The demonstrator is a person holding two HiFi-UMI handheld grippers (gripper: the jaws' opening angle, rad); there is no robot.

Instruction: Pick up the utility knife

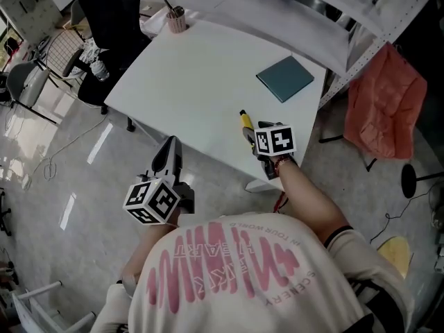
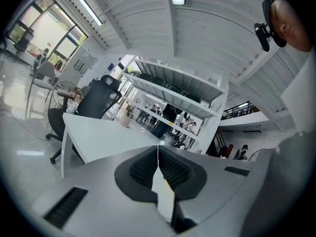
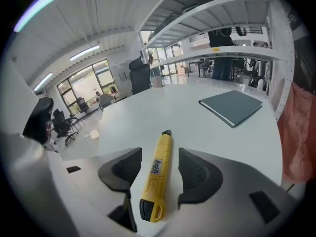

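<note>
The left gripper hangs beside the near edge of the white table, its 2 jaws together with nothing between them. The right gripper tilts down at the table, its 2 jaws apart on either side of the yellow utility knife, which lies flat near that edge, the pads clear of it. Beyond lies a dark green notebook. A pink cup stands at the far corner.

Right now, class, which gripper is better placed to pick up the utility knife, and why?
The right gripper: its open jaws straddle the yellow utility knife on the table. The left gripper is shut and off to the side.
</note>
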